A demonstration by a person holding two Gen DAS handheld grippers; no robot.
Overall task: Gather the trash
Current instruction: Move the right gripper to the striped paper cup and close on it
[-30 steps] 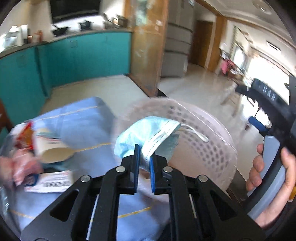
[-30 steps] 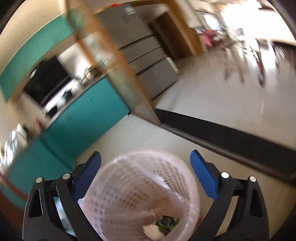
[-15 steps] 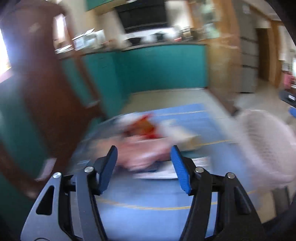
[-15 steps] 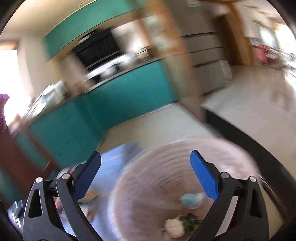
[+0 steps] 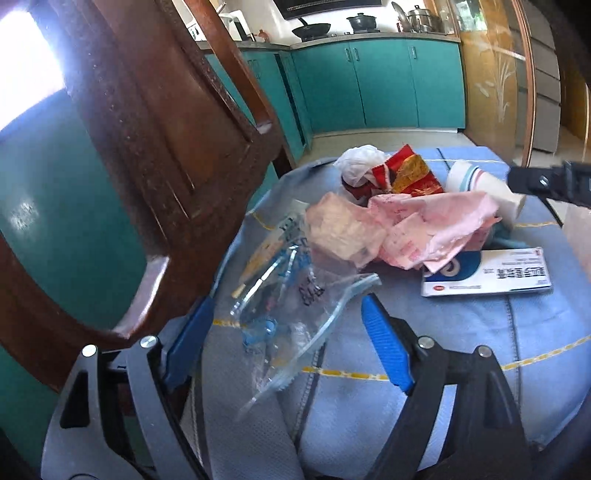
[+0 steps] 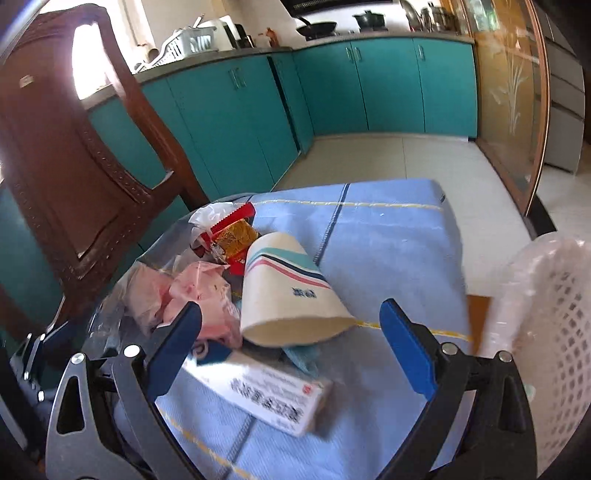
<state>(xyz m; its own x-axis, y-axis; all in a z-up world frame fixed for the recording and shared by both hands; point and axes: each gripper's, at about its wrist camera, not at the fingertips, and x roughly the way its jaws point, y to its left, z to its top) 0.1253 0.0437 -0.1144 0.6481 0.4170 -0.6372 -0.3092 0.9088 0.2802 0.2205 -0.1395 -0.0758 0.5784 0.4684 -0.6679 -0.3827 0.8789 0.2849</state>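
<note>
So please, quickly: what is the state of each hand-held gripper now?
Left hand-held gripper: open, just opened wider, holding nothing; clear plastic wrapper lies between its fingers.
Right hand-held gripper: open, holding nothing.

home kitchen; teal cabinets [image 6: 391, 85], pans on counter [image 5: 314, 28]

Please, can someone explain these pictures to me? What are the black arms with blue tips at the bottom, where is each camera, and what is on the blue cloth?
They are hand-held grippers, one per hand, each carrying its own camera looking along its fingers. The left gripper has just been opening and hangs over a clear plastic bag. The right gripper is open, facing a paper cup. Neither holds anything. Also on the blue cloth: pink paper, a medicine box, a red wrapper. A white basket stands at the right.
</note>
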